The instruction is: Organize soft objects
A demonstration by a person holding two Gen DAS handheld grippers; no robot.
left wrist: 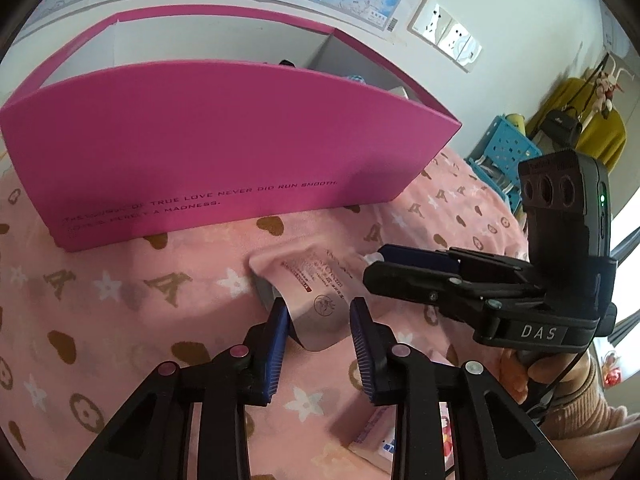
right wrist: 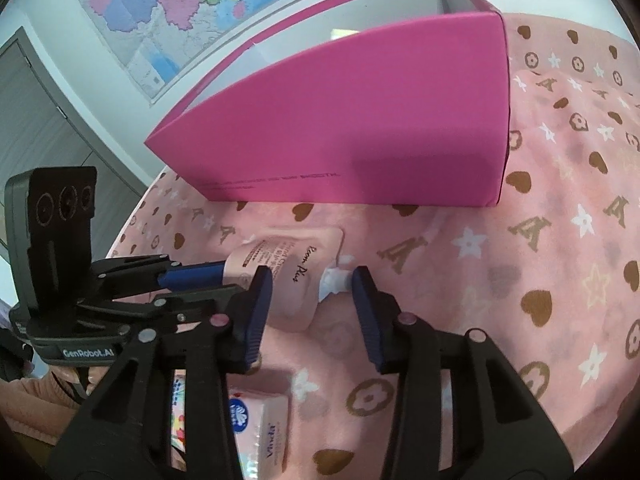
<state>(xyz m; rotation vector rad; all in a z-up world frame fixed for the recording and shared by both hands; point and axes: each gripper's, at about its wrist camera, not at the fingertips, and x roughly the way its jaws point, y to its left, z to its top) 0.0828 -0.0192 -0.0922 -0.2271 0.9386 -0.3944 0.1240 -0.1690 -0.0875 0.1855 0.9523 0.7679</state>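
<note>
Left hand-held gripper (left wrist: 320, 320) clamps pink lotion pouch (left wrist: 310, 292) on blanket (left wrist: 120, 300) before magenta box (left wrist: 224, 148); right hand-held gripper (right wrist: 312, 280) open. Pouch soft, slippery; pinch flat edge.

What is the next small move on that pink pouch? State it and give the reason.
Probably close the right gripper on the pink pouch at its white-tipped end. The left gripper already pinches the other end, curling it off the blanket, while the right's jaws straddle it without pressing. Two grips should steady the floppy pouch for a lift into the pink box.
</note>
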